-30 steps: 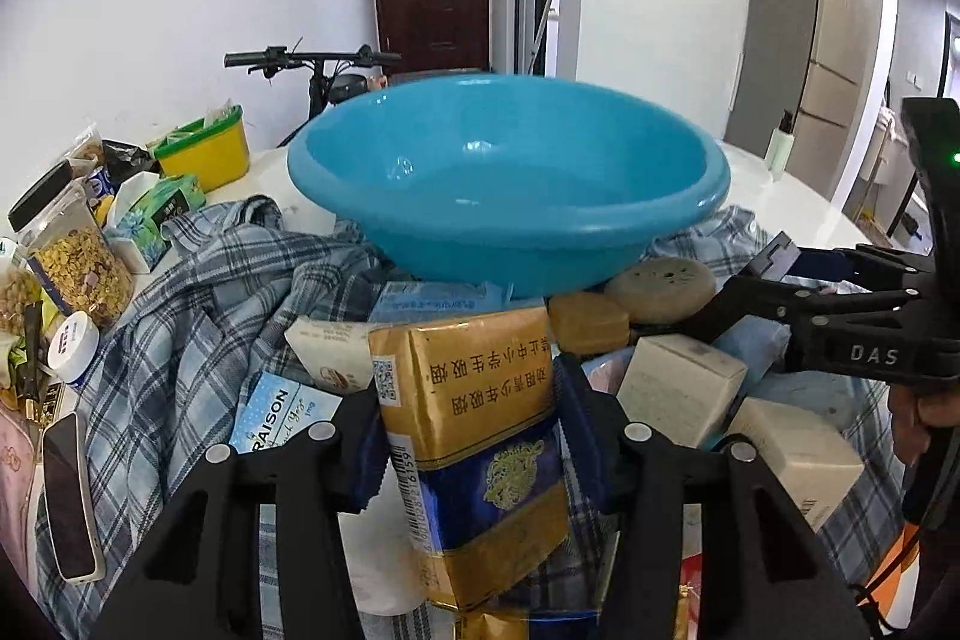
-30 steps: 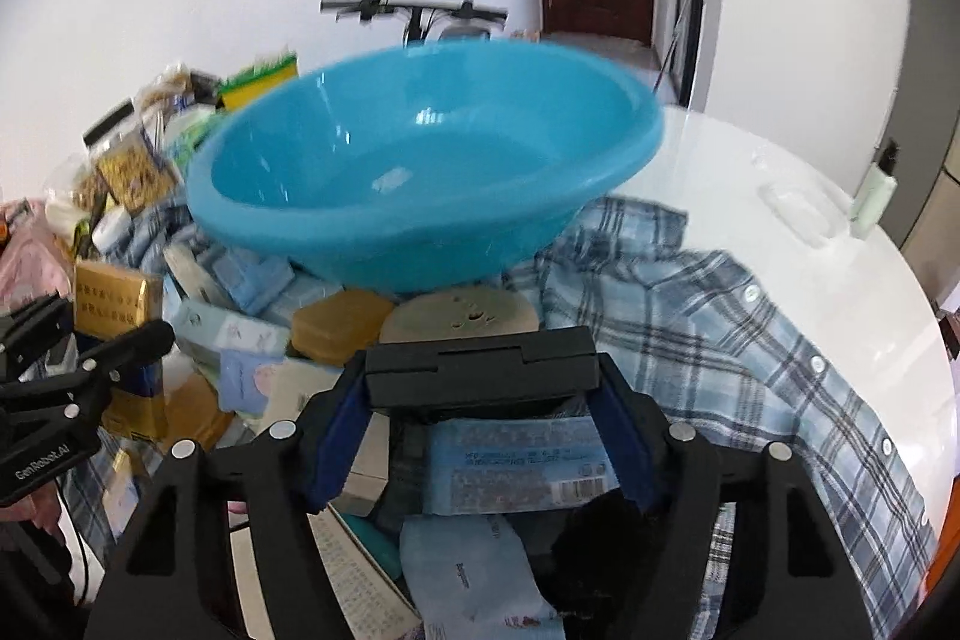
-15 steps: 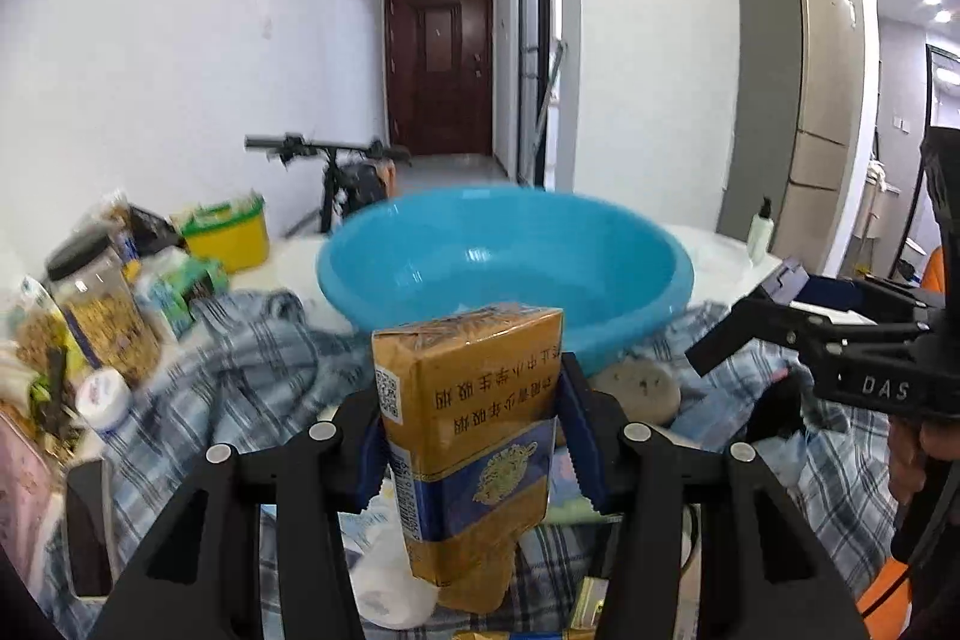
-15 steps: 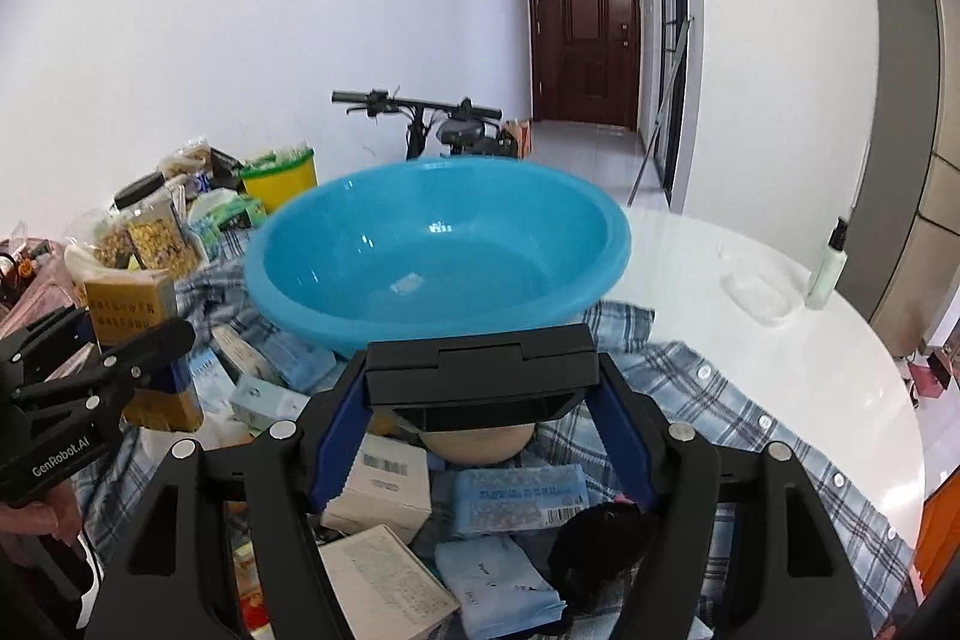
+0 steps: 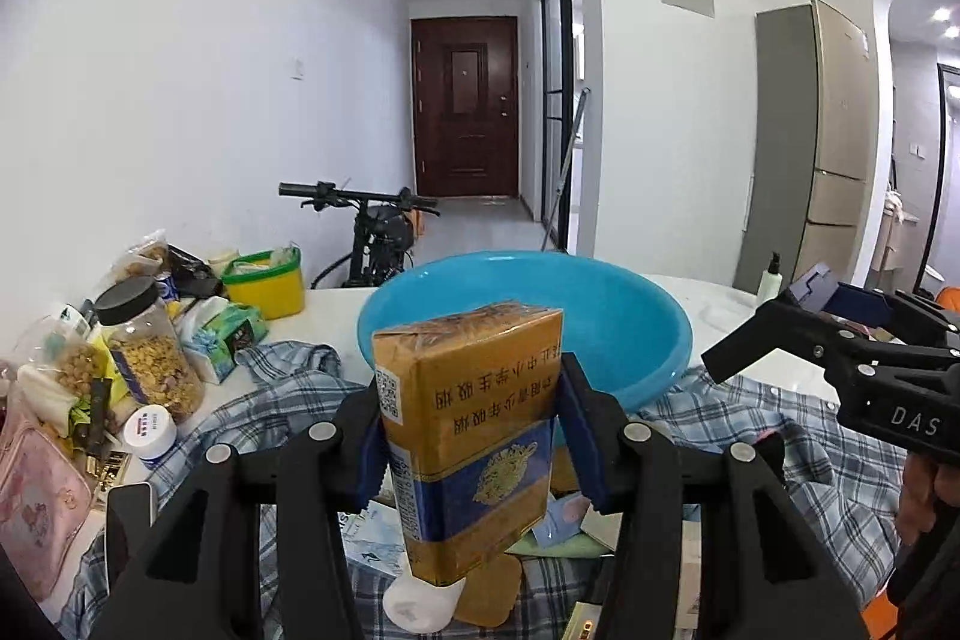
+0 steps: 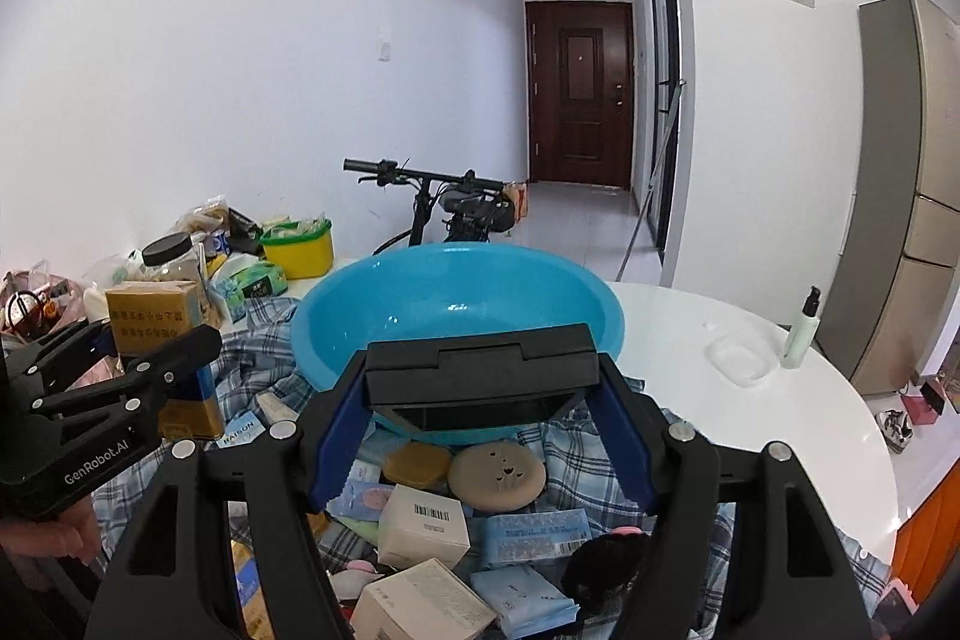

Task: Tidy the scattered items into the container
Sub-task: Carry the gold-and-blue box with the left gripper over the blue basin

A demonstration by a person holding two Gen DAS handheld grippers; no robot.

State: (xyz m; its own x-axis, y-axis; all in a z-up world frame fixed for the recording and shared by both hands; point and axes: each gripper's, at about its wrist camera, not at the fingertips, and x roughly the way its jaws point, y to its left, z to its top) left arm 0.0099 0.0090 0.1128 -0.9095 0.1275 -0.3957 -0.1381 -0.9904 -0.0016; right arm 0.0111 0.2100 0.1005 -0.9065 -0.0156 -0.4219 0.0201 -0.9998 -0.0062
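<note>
Left gripper (image 5: 471,451): pinching upright gold-and-blue cardboard carton (image 5: 474,436) | Right gripper (image 6: 480,436): clamping flat black rectangular case (image 6: 483,376) | Both before round blue plastic basin (image 6: 444,304)

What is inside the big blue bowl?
The blue bowl looks empty: only bare shiny blue shows inside. Its near bottom is hidden by the black case in the right gripper.

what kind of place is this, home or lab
Most likely a lived-in flat: a fridge by the wall, a bicycle parked in the hallway toward a front door, and a white table piled with household clutter.
</note>
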